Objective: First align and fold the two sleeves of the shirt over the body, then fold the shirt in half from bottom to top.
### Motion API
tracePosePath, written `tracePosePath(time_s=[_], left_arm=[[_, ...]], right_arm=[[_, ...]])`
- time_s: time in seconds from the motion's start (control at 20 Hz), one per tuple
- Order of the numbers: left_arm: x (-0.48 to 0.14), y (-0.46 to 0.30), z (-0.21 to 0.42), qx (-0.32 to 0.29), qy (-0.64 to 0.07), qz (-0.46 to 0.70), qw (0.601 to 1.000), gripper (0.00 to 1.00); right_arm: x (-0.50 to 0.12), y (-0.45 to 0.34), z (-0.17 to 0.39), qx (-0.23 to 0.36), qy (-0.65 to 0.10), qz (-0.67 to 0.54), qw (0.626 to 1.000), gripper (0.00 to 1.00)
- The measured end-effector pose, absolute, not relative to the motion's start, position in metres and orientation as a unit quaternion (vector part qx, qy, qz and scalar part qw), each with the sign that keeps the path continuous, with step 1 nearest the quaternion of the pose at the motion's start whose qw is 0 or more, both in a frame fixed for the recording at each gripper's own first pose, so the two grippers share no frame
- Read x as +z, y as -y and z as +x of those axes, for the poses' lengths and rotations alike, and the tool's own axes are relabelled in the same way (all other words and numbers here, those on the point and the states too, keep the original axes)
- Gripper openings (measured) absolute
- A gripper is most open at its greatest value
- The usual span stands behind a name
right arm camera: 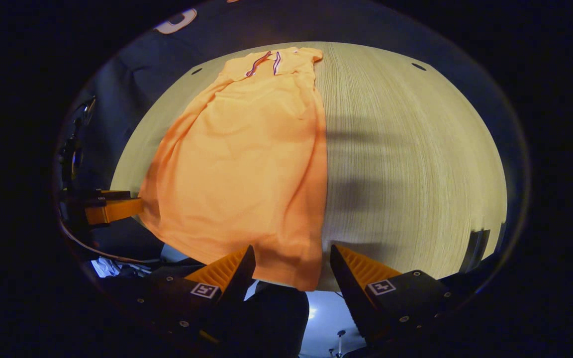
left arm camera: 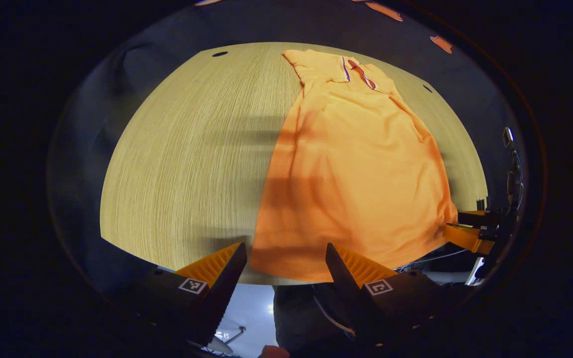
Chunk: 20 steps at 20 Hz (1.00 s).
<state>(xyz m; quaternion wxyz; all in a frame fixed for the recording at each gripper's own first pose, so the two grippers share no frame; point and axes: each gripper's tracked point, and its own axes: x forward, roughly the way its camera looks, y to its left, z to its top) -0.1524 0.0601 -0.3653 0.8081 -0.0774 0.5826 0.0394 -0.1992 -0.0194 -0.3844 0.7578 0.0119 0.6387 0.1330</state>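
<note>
Left gripper view looks up the length of an orange shirt lying flat on a pale wooden table, its collar at the far end and its hem hanging just over the table's near edge. Both sides of the shirt run as straight edges with no sleeve sticking out, so I judge the sleeve folds done and the bottom-to-top fold to be the step in hand. The left gripper hovers with its jaws wide apart, straddling the hem's left corner but not pressing on it. Right gripper view shows the right gripper likewise spread wide around the hem's other corner, the cloth between its fingers yet ungripped. Each view also catches the other gripper off at the hem's far side. The next move calls for both pairs of jaws to close on the hem corners together, lift evenly, and carry the hem toward the collar so the edges line up. Uneven pinching could skew the fold or drag the tucked sleeves loose.
</note>
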Motion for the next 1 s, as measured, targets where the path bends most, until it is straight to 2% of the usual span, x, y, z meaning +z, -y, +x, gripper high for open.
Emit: tracePosePath(time_s=[0.2, 0.3, 0.45, 0.5, 0.55, 0.6, 0.65, 0.7, 0.8, 0.85, 0.9, 0.95, 1.0], left_arm=[[-0.38, -0.052, -0.159, 0.034, -0.598, -0.06, 0.798, 0.99], [-0.387, -0.046, -0.168, 0.048, -0.613, -0.063, 0.786, 0.99], [-0.392, -0.037, -0.157, 0.026, -0.594, -0.027, 0.803, 0.98], [-0.389, -0.038, -0.158, 0.029, -0.594, -0.03, 0.803, 0.99], [-0.39, -0.04, -0.158, 0.032, -0.597, -0.033, 0.801, 0.99], [-0.39, -0.04, -0.158, 0.036, -0.598, -0.037, 0.8, 0.99], [-0.39, -0.04, -0.157, 0.038, -0.597, -0.038, 0.8, 0.99], [-0.391, -0.04, -0.153, 0.041, -0.593, -0.041, 0.803, 0.97], [-0.39, -0.039, -0.148, 0.045, -0.586, -0.045, 0.808, 0.78], [-0.391, -0.037, -0.146, 0.047, -0.582, -0.05, 0.811, 0.61], [-0.392, -0.036, -0.146, 0.044, -0.582, -0.046, 0.81, 0.51], [-0.392, -0.035, -0.146, 0.039, -0.583, -0.041, 0.81, 0.41], [-0.392, -0.035, -0.143, 0.039, -0.583, -0.043, 0.81, 0.42]], right_arm=[[-0.389, 0.022, -0.205, 0.128, -0.638, -0.018, 0.759, 0.88], [-0.39, 0.023, -0.206, 0.128, -0.637, -0.038, 0.76, 0.82], [-0.392, 0.025, -0.206, 0.131, -0.635, -0.073, 0.758, 0.76], [-0.393, 0.023, -0.208, 0.14, -0.638, -0.089, 0.752, 0.65], [-0.394, 0.02, -0.21, 0.149, -0.639, -0.098, 0.748, 0.71], [-0.385, 0.023, -0.209, 0.14, -0.637, -0.093, 0.752, 0.71], [-0.394, 0.022, -0.203, 0.112, -0.637, -0.07, 0.759, 0.52], [-0.394, 0.019, -0.204, 0.105, -0.639, -0.062, 0.759, 0.39], [-0.393, 0.019, -0.205, 0.106, -0.644, -0.062, 0.755, 0.4], [-0.393, 0.021, -0.2, 0.105, -0.64, -0.065, 0.758, 0.4], [-0.394, 0.023, -0.198, 0.079, -0.642, -0.036, 0.762, 0.34], [-0.397, 0.021, -0.197, 0.072, -0.64, -0.02, 0.765, 0.12], [-0.395, 0.019, -0.2, 0.072, -0.643, -0.019, 0.762, 0.14]])
